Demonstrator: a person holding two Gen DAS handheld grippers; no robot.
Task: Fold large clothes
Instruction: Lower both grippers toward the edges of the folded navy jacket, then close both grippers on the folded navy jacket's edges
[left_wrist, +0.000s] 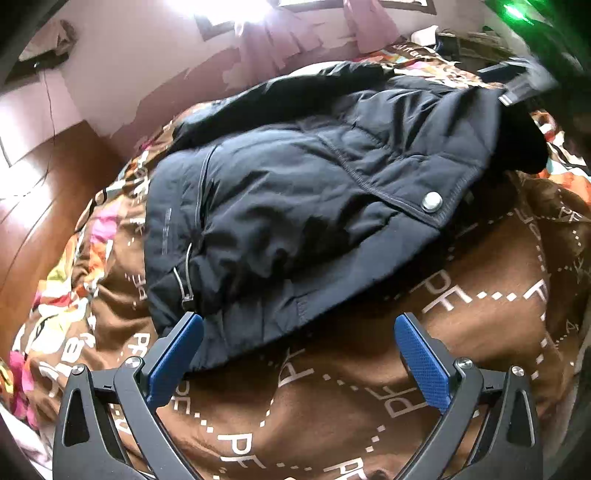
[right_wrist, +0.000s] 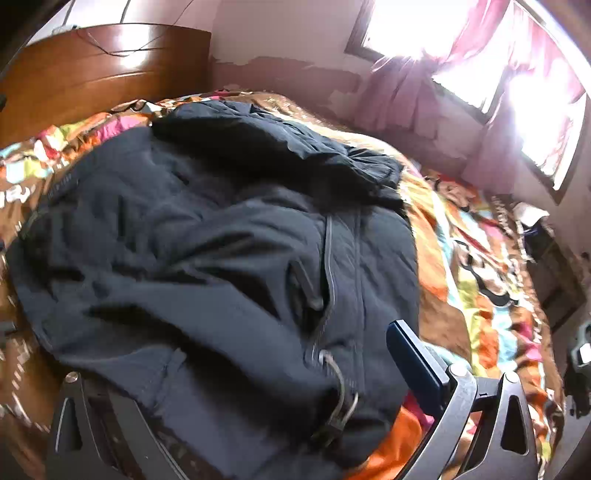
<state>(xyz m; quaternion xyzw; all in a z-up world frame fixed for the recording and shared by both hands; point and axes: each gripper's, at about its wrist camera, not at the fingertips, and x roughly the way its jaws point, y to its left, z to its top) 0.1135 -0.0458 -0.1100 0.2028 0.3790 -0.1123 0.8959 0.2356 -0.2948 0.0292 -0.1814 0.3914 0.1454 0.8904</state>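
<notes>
One dark navy padded jacket (left_wrist: 295, 206) lies spread on a bed covered by a brown quilt (left_wrist: 424, 369) printed with pale letters and dotted lines, its far edges patterned in bright patches. The left wrist view shows the left gripper (left_wrist: 299, 325) with its two blue-padded fingers spread wide apart and nothing between them; the left finger's tip overlaps the jacket's near hem in the picture, though contact cannot be confirmed, and the right finger hangs over bare quilt. Only this view shows a single silver snap button (left_wrist: 431, 201) on a flap, and, blurred at the jacket's far edge in the upper right, the other tool. The right wrist view sets the same jacket (right_wrist: 207, 251) much closer: its fabric drapes over the right gripper's (right_wrist: 295, 350) left finger and hides it, so only one blue finger (right_wrist: 417, 365) shows, beside the cloth, and whether the jaws pinch the jacket cannot be told. Only this view shows the wooden headboard (right_wrist: 92, 70) and the two bright window panes (right_wrist: 480, 55) with pink curtains (right_wrist: 406, 96). A metal zipper pull (right_wrist: 341, 402) appears in both views.
</notes>
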